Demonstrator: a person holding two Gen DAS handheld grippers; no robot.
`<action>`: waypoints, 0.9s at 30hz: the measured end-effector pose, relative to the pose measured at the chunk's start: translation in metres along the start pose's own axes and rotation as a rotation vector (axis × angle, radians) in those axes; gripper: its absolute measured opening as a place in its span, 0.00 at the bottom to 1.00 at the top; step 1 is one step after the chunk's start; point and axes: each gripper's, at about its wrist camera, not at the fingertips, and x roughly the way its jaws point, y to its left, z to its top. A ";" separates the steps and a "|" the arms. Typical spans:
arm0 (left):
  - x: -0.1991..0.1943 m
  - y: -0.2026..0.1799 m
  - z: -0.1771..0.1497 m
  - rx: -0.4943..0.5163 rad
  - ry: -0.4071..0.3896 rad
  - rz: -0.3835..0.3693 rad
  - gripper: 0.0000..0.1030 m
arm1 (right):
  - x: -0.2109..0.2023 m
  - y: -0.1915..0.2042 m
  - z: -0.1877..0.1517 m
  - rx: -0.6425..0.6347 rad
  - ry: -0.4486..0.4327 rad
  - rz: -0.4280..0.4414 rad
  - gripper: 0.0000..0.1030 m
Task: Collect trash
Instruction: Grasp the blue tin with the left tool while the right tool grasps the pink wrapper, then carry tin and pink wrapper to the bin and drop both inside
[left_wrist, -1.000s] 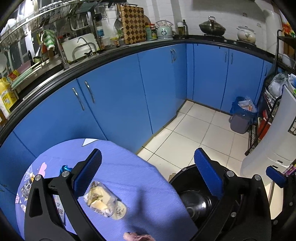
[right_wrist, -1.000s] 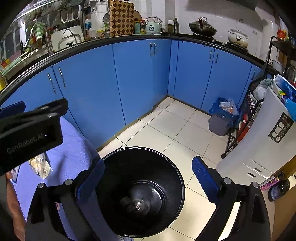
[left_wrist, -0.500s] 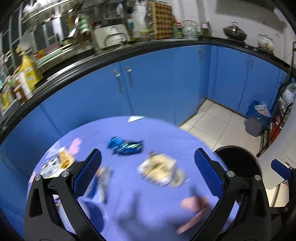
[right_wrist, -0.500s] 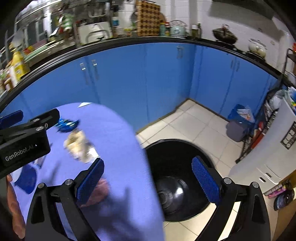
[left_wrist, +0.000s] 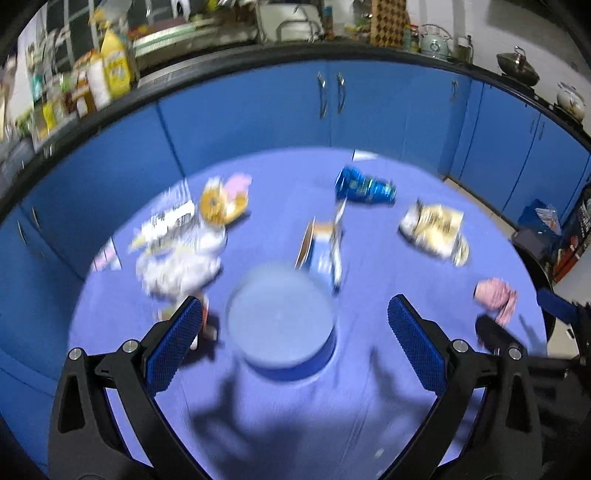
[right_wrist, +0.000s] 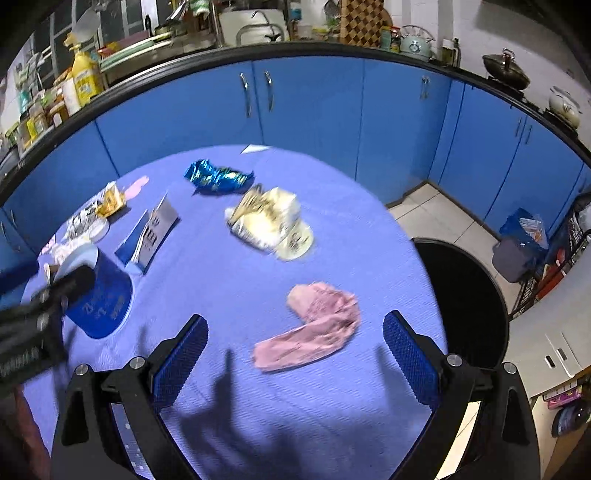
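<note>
Trash lies on a round table with a purple cloth (right_wrist: 332, 229). A pink crumpled wrapper (right_wrist: 317, 325) lies just ahead of my open, empty right gripper (right_wrist: 295, 347). A yellow-white bag (right_wrist: 269, 221), a shiny blue wrapper (right_wrist: 218, 177) and a blue-white carton (right_wrist: 151, 232) lie farther back. My open, empty left gripper (left_wrist: 295, 332) hovers over an upright blue round tin (left_wrist: 280, 325). White crumpled paper (left_wrist: 181, 258) and a yellow packet (left_wrist: 218, 203) lie to its left. A black bin (right_wrist: 465, 302) stands on the floor at the table's right edge.
Blue kitchen cabinets (right_wrist: 314, 107) curve behind the table under a cluttered counter. A small bin with a blue bag (right_wrist: 521, 243) stands by a rack at the right. A white appliance (right_wrist: 554, 332) stands right of the black bin.
Both grippers have swung left from above the black bin to over the table. The tin and trash have come into view. Both stay open.
</note>
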 end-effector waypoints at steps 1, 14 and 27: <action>0.002 0.001 -0.006 -0.005 0.009 0.001 0.96 | 0.002 0.003 -0.001 -0.002 0.003 -0.003 0.91; 0.049 0.014 -0.013 -0.053 0.108 0.012 0.96 | 0.029 0.009 -0.001 -0.023 0.035 -0.032 0.91; 0.031 -0.004 0.000 -0.041 0.024 -0.026 0.75 | 0.020 -0.002 0.004 -0.012 0.021 0.002 0.18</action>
